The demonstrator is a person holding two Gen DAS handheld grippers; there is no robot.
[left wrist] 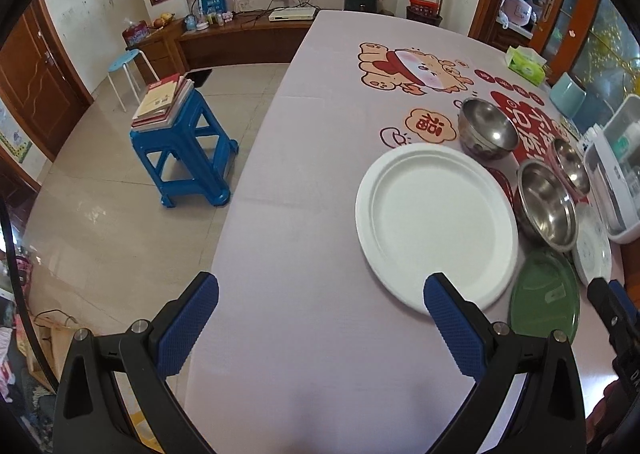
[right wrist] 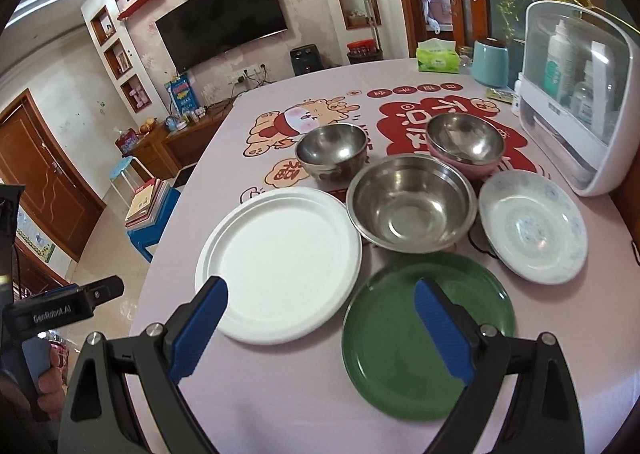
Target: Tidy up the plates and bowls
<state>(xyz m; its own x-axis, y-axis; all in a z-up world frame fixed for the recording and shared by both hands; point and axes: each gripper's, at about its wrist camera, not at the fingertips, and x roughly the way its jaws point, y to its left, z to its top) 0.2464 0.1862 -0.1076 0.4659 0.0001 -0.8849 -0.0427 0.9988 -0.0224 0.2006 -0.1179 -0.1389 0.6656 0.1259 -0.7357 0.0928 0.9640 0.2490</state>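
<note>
Both tools hang over the near edge of the tabletop [right wrist: 280,394] with their blue pads spread wide and nothing between them, so the sorting looks not yet begun. The left gripper [left wrist: 320,318] sits over bare cloth just left of the white paper plate [left wrist: 436,222], one pad overlapping its near rim in the picture; the right gripper [right wrist: 320,328] hovers above the gap between that plate and the green plate [right wrist: 400,354], as if choosing which to take. The dishes lie singly, near one another, toward the right side, likely spread out for stacking by kind. The right view shows all: a patterned white dish [right wrist: 534,226], a large steel bowl [right wrist: 412,202], a smaller steel bowl [right wrist: 332,148] and a pink-sided bowl [right wrist: 464,142] by the white storage box [right wrist: 580,94]. The left view alone shows the blue stool [left wrist: 184,150] with books.
</note>
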